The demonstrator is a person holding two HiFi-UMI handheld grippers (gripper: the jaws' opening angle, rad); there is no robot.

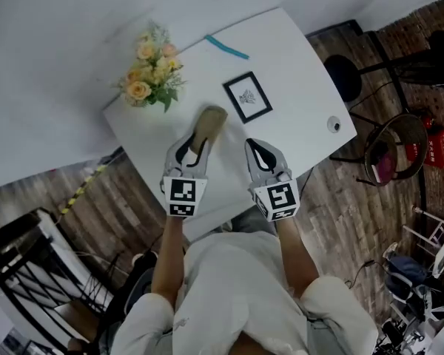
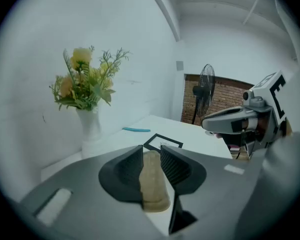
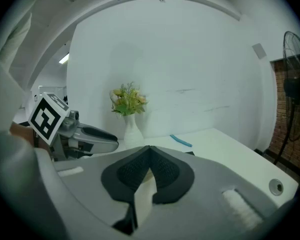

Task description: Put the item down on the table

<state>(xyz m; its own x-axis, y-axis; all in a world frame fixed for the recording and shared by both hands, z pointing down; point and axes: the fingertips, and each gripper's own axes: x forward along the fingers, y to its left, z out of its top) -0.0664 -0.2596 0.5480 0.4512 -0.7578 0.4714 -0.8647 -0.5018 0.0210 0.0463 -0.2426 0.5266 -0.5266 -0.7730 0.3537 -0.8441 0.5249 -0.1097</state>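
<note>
White walls are backing a white tabletop that is carrying a vase of yellow flowers, a black picture frame and a teal strip. The left claw is clamping a tan item between its ribbed pads. The item is looking oblong, pale beige and matte, rounded at its near end. In the head view it is sticking out past the claw over the tabletop, showing a dark streak along its length. The pads are covering its middle, and I cannot tell whether its far end is touching the surface. The right claw is sitting closed and empty nearby, its pads meeting at the tips.
</note>
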